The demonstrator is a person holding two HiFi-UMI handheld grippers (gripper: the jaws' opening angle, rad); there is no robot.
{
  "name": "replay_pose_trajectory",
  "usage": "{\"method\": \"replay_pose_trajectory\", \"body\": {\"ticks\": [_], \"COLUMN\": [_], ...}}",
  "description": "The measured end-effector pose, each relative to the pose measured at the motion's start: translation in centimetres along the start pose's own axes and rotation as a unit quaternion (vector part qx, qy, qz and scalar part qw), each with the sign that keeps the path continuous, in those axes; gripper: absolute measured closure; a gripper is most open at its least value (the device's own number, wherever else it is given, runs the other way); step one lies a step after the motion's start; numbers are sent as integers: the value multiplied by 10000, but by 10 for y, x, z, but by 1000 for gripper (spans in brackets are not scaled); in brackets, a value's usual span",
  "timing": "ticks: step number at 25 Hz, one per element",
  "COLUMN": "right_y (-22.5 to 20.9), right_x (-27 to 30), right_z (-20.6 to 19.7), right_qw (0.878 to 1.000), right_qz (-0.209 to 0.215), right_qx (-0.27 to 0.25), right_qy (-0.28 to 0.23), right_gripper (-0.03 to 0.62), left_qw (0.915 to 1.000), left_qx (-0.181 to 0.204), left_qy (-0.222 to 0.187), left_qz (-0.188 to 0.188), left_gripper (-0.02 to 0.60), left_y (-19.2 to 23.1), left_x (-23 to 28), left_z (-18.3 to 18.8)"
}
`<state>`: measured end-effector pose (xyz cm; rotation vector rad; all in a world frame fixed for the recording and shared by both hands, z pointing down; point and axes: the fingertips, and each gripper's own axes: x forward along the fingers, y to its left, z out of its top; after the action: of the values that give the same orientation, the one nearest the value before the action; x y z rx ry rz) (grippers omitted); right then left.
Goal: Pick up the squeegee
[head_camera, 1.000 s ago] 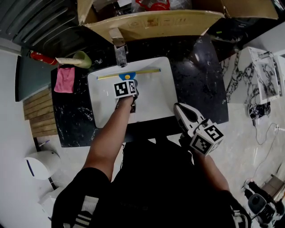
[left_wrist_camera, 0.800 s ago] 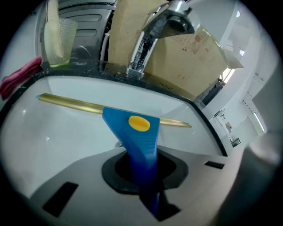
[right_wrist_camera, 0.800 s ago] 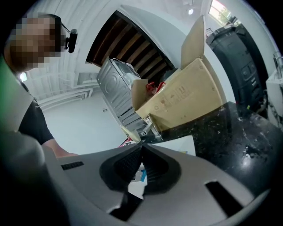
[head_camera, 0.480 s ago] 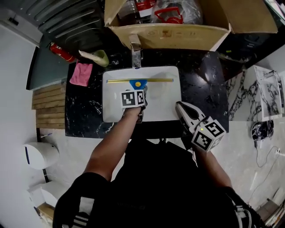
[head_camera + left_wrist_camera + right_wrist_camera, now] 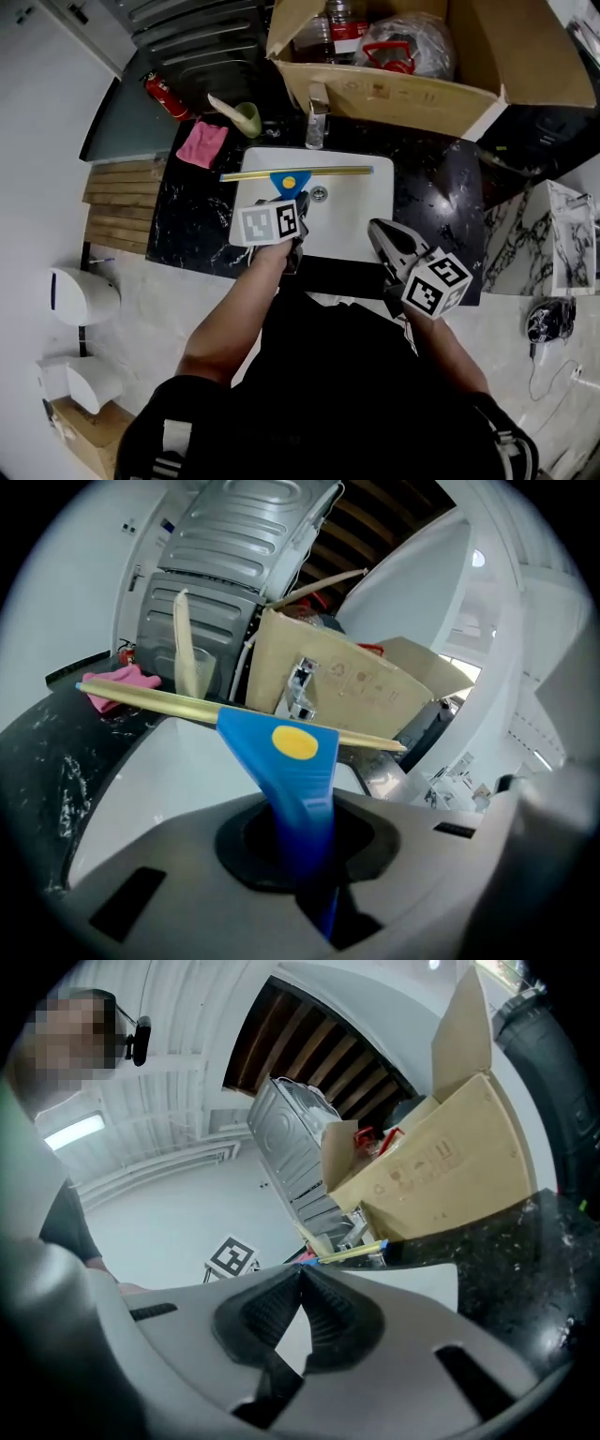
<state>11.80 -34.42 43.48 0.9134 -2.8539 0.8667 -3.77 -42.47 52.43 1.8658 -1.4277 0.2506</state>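
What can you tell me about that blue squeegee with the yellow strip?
The squeegee has a blue, plastic-looking handle that widens into a triangle bearing a yellow oval. A long, thin yellowish blade strip runs along the top. The left tongs are clamped on the handle's narrow end, with the blade pointing away and running crosswise. In the head view it hangs over the white sink, and only the tongs seem to touch it.

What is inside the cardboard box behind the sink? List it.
The cardboard box holds a bottle with a red label and a clear plastic bag with something red inside. Its front wall and the bag hide whatever lies deeper.
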Motion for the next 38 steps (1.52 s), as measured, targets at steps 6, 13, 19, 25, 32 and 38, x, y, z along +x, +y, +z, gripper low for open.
{"method": "replay_pose_trajectory", "body": {"ticks": [6, 13, 19, 25, 32, 38], "right_y": [11, 39, 70, 116, 166, 205], "right_x": [2, -1, 5, 13, 16, 4], "right_z": [7, 11, -2, -22, -66, -102], "right_qw": [9993, 9976, 9976, 9976, 9966, 9939], "right_qz": [354, 547, 348, 20, -479, -867], "right_qx": [18, -88, -431, -524, -430, -408], "right_qy": [-140, -424, -408, -453, -521, -553], "right_gripper": [585, 585, 585, 585, 586, 586], "left_qw": [9971, 9923, 9879, 9867, 9855, 9823], "left_qx": [-278, -199, -223, -19, 82, 200], "left_qy": [-712, -1208, -1442, -1383, -1147, -1025], "left_qz": [-50, -177, -517, -848, -1244, -1554], "left_gripper": [520, 521, 520, 521, 520, 520], "left_y": [-10, -14, -13, -5, 14, 24], "left_x": [-56, -127, -172, -210, -253, -285], "left_z": [20, 28, 33, 20, -8, -30]}}
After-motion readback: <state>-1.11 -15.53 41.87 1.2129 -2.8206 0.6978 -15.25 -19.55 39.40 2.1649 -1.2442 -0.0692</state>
